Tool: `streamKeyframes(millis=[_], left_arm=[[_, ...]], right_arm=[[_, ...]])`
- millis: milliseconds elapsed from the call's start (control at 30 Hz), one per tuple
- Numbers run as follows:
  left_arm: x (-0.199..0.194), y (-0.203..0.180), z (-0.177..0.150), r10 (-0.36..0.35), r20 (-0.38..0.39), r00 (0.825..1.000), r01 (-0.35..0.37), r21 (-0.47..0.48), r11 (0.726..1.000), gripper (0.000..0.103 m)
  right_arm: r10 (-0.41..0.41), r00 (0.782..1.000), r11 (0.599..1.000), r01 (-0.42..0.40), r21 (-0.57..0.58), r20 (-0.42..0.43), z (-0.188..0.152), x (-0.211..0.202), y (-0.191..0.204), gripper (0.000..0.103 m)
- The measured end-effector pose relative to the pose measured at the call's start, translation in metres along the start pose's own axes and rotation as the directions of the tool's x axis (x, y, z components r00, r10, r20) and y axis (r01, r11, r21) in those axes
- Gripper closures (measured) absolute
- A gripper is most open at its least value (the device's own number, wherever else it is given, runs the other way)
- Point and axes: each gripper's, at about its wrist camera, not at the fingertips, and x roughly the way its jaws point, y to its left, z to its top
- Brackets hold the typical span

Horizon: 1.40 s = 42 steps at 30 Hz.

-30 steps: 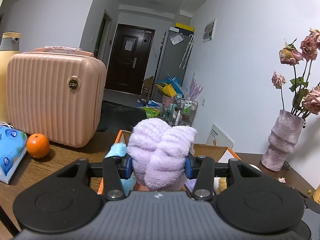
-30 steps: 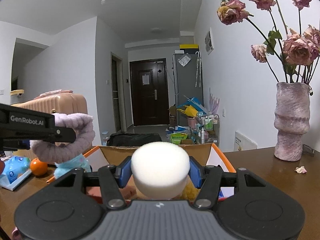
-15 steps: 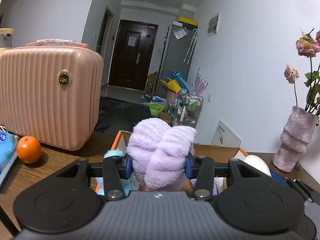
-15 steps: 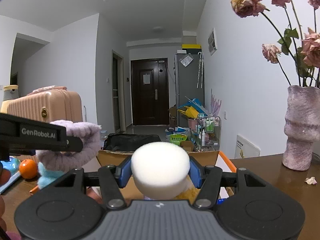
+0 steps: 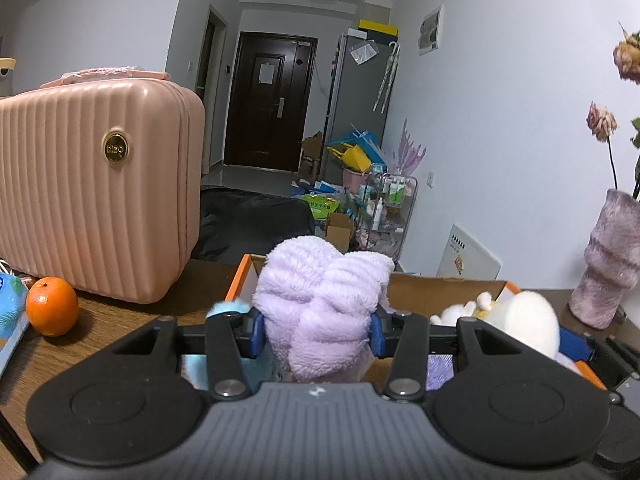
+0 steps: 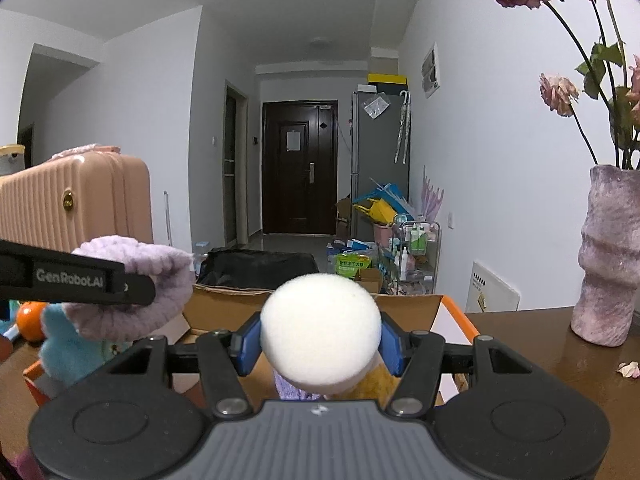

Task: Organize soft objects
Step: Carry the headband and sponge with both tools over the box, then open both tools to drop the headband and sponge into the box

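Note:
My left gripper [image 5: 316, 326] is shut on a fluffy lilac cloth [image 5: 320, 300] and holds it over the near left part of an open cardboard box with orange edges [image 5: 440, 286]. My right gripper [image 6: 318, 346] is shut on a round white sponge [image 6: 320, 332] above the same box [image 6: 404, 308]. The sponge also shows in the left wrist view [image 5: 528, 320], the lilac cloth in the right wrist view [image 6: 136, 292]. A light blue plush [image 6: 60, 344] and a yellow plush [image 6: 374, 380] lie in the box.
A pink ribbed suitcase [image 5: 96, 188] stands on the wooden table [image 5: 104, 320] at left, with an orange [image 5: 52, 306] and a blue tissue pack [image 5: 10, 312] beside it. A lilac vase [image 6: 610, 256] of dried roses stands at right. A fallen petal [image 6: 628, 369] lies near it.
Both grippers have shifted to the right over the box with their loads still held. The white sponge has come into the left wrist view at right.

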Motion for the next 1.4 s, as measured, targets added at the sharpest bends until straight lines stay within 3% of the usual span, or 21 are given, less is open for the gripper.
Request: streamKeyframes(millis=[133, 200, 267, 433, 467, 500, 600, 1400], left_arm=[[-0.002, -0.001, -0.003, 0.0, 0.009, 1.0, 0.0, 0.013, 1.0, 0.053], [-0.004, 0.0, -0.004, 0.002, 0.013, 1.0, -0.002, 0.008, 1.0, 0.048], [-0.005, 0.002, -0.005, 0.006, 0.014, 1.0, -0.006, 0.001, 1.0, 0.043], [-0.014, 0.009, -0.003, 0.017, 0.033, 0.999, -0.016, -0.021, 1.0, 0.017], [-0.016, 0.01, -0.003, 0.03, 0.04, 0.999, -0.029, -0.023, 0.999, 0.006], [-0.018, 0.011, -0.003, 0.054, 0.051, 0.997, -0.053, -0.026, 0.998, 0.0], [-0.022, 0.016, -0.003, 0.073, 0.062, 0.995, -0.072, -0.028, 0.997, 0.0], [-0.047, 0.02, -0.01, 0.048, 0.056, 0.997, -0.046, -0.032, 0.998, 0.0]], right_arm=[[0.005, 1.0, 1.0, -0.005, -0.011, -0.014, -0.003, -0.001, 0.001, 0.044], [0.007, 1.0, 1.0, -0.008, -0.015, -0.023, -0.004, -0.002, 0.0, 0.043], [0.01, 1.0, 1.0, -0.01, -0.013, -0.03, -0.006, -0.003, 0.0, 0.035], [0.001, 0.999, 1.0, -0.001, -0.009, -0.034, -0.008, -0.008, -0.001, 0.014], [0.001, 0.999, 1.0, -0.001, -0.008, -0.038, -0.009, -0.009, -0.001, 0.013], [0.004, 0.999, 1.0, -0.004, -0.005, -0.043, -0.009, -0.009, -0.001, 0.011], [0.007, 0.999, 1.0, -0.007, 0.007, -0.054, -0.011, -0.01, -0.002, 0.0], [0.027, 1.0, 1.0, -0.027, 0.003, -0.013, -0.019, -0.046, 0.002, 0.0]])
